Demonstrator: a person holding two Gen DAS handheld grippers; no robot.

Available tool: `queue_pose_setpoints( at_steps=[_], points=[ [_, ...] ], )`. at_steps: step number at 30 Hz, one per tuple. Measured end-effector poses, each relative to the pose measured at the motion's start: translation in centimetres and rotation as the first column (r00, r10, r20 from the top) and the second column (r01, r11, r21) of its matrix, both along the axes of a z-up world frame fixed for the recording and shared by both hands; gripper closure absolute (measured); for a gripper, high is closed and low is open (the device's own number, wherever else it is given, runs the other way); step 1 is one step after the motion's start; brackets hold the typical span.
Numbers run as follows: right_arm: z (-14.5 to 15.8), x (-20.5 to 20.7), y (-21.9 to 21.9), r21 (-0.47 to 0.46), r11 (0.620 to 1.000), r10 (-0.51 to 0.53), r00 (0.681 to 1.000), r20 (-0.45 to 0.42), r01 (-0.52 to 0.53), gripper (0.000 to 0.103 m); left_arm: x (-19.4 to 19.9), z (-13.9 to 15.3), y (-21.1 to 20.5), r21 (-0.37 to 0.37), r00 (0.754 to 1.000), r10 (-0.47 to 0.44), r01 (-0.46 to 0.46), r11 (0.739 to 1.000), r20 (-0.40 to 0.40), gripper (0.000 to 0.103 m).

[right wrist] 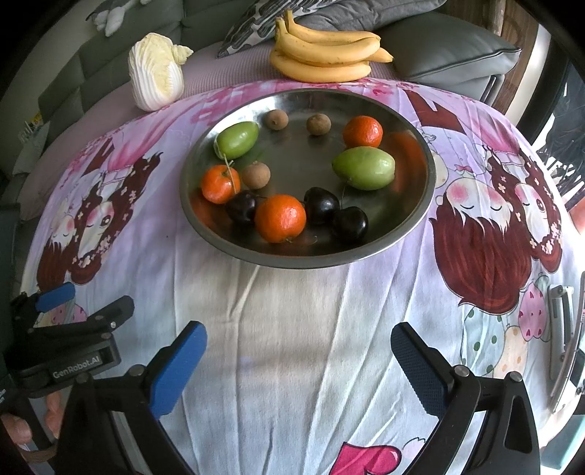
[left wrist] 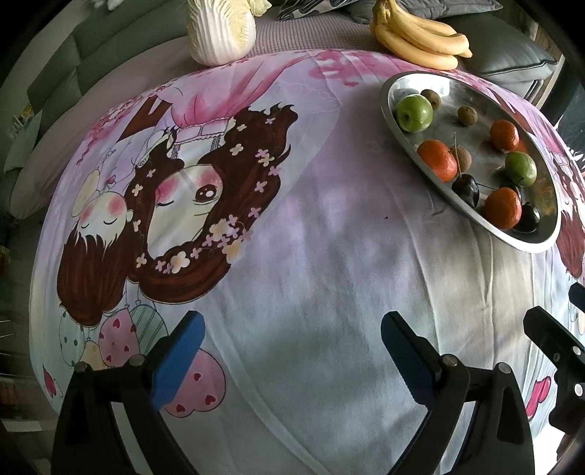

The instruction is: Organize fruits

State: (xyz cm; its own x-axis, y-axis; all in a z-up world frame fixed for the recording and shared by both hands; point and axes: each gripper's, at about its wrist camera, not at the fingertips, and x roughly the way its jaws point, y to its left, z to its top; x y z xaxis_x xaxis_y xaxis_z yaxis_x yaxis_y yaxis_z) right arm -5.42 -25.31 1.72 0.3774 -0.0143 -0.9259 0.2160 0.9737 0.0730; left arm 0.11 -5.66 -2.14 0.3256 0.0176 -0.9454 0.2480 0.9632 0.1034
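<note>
A round steel plate point(right wrist: 413, 219) sits on the cartoon-print cloth and holds small fruits: three oranges point(right wrist: 279, 218), two green fruits point(right wrist: 363, 167), three dark plums point(right wrist: 350, 224) and three brown longans point(right wrist: 256, 175). In the left wrist view the plate point(left wrist: 398, 135) lies at the upper right with the same fruits, such as a green one point(left wrist: 414, 112). My left gripper point(left wrist: 292, 350) is open and empty over bare cloth. My right gripper point(right wrist: 298, 360) is open and empty, short of the plate's near rim. The left gripper also shows at the right wrist view's left edge point(right wrist: 73, 310).
A bunch of bananas point(right wrist: 325, 54) and a napa cabbage point(right wrist: 157, 78) lie at the table's far edge, also seen in the left wrist view as bananas point(left wrist: 420, 40) and cabbage point(left wrist: 221, 31). A sofa with cushions point(right wrist: 449, 47) stands behind. A metal object point(right wrist: 561, 329) lies at the right edge.
</note>
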Motion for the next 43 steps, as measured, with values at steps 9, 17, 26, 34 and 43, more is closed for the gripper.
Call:
queue_pose_setpoints(
  at_steps=[9, 17, 26, 34, 43],
  points=[
    [0.0, 0.1, 0.1, -0.001, 1.0, -0.001, 1.0, -0.001, 0.001, 0.001, 0.0, -0.1, 0.0, 0.001, 1.0, -0.002, 0.002, 1.0, -0.002, 0.006],
    [0.0, 0.2, 0.1, -0.002, 1.0, 0.0, 1.0, 0.0, 0.0, 0.001, 0.1, -0.1, -0.1, 0.014, 1.0, -0.007, 0.007, 1.0, 0.001, 0.006],
    [0.0, 0.2, 0.2, -0.002, 1.0, 0.0, 1.0, 0.0, 0.0, 0.001, -0.1, 0.2, -0.1, 0.006, 1.0, -0.007, 0.007, 1.0, 0.009, 0.006],
    [-0.1, 0.2, 0.2, 0.0, 1.0, 0.001, 1.0, -0.004, -0.001, 0.001, -0.2, 0.4, 0.2, -0.014, 1.0, 0.017, -0.017, 1.0, 0.0, 0.006],
    [-0.2, 0.2, 0.1, 0.006, 1.0, 0.001, 1.0, -0.007, -0.001, 0.001, -0.3, 0.9, 0.1, -0.002, 0.999, 0.005, -0.005, 1.0, 0.04, 0.006]
  ],
)
